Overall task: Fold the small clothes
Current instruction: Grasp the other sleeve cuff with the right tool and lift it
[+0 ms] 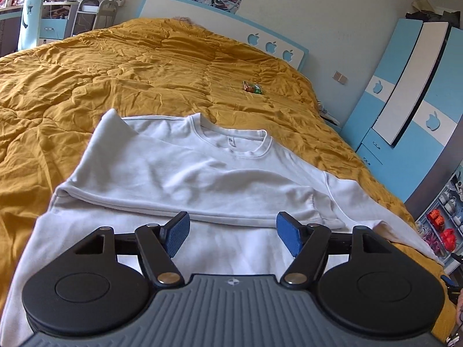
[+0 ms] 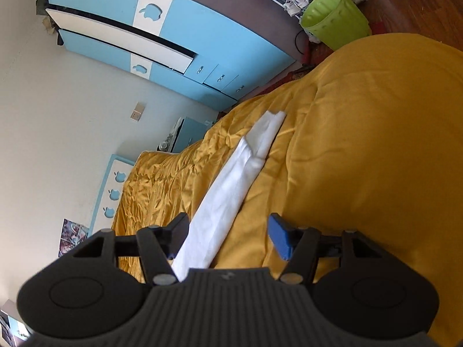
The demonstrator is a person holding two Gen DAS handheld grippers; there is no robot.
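A white long-sleeved shirt (image 1: pixel 202 173) lies flat on the mustard-yellow quilt (image 1: pixel 115 72), collar toward the headboard. Its left sleeve is folded across the chest; its right sleeve (image 1: pixel 376 211) lies stretched out to the right. My left gripper (image 1: pixel 231 232) is open and empty, hovering just above the shirt's lower body, near the folded sleeve's edge. In the right wrist view the outstretched sleeve (image 2: pixel 231 185) runs away from the camera on the quilt (image 2: pixel 361 159). My right gripper (image 2: pixel 228 237) is open, with the sleeve lying between its fingers, not pinched.
A small green and red object (image 1: pixel 253 88) lies on the quilt beyond the collar. A blue and white headboard (image 1: pixel 231 26) is at the far end. A blue wardrobe (image 2: pixel 144 43) and a green bin (image 2: pixel 335 18) stand beside the bed.
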